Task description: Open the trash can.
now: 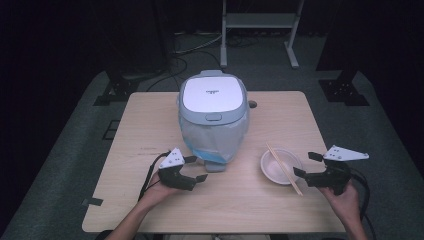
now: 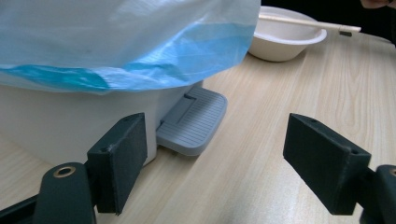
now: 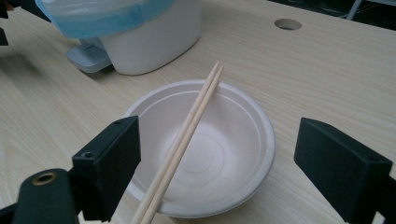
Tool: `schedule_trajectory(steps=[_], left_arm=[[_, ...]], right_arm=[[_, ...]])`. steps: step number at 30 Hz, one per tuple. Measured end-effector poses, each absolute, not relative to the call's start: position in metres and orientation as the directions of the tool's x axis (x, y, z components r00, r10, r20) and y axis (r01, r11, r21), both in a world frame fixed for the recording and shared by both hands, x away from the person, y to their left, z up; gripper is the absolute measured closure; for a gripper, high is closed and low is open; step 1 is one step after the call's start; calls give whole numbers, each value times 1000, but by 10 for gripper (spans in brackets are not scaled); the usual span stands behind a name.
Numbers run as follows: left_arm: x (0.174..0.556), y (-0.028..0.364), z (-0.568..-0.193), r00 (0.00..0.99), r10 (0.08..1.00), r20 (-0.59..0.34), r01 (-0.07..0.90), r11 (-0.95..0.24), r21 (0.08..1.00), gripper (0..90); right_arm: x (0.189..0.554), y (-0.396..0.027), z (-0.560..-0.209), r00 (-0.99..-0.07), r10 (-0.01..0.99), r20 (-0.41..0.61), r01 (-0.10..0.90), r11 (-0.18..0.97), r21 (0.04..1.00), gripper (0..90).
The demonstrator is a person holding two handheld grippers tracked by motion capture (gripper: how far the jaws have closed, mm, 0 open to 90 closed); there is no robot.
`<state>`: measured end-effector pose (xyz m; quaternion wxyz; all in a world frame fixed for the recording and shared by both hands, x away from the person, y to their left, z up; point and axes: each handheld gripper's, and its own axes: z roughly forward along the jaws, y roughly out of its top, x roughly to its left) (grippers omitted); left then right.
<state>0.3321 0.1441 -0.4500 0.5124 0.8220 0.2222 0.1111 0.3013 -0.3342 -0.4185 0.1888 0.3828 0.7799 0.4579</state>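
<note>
A white pedal bin (image 1: 213, 100) with a grey lid and a blue-edged plastic liner (image 2: 140, 51) stands at the middle of the wooden table (image 1: 150, 120). Its grey foot pedal (image 2: 194, 123) juts out at the base toward me. My left gripper (image 1: 197, 168) is open just in front of that pedal, one jaw close to the bin's wall, with nothing between the jaws. To the right sits a white paper bowl (image 3: 224, 149) with a pair of wooden chopsticks (image 3: 187, 135) laid across its rim. My right gripper (image 1: 305, 164) is open, level and aimed at the bowl from its right side.
A round cable hole (image 1: 252, 104) is in the tabletop behind the bin on the right. Beyond the table's far edge stand a metal frame's legs (image 1: 292, 50) and cables on a dark floor. Bare wood lies between the bin and the bowl.
</note>
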Motion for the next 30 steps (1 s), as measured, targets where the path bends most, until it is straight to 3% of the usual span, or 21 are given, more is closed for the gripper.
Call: schedule_trajectory(steps=[6, 7, 20, 30], left_arm=[[333, 134, -450, 873, 486, -46, 262, -387, 884, 243], [333, 133, -450, 873, 485, -46, 262, -388, 884, 291], [340, 110, -456, 865, 496, -68, 304, -412, 859, 525], [345, 95, -457, 851, 524, -29, 290, -424, 858, 740]], right_arm=[[301, -334, -419, -640, 767, 54, 423, 292, 858, 133], [301, -334, -419, -640, 766, 54, 423, 292, 858, 133], [299, -334, -419, -647, 761, 50, 418, 299, 858, 134], [298, -334, -417, -652, 757, 40, 411, 309, 858, 137]])
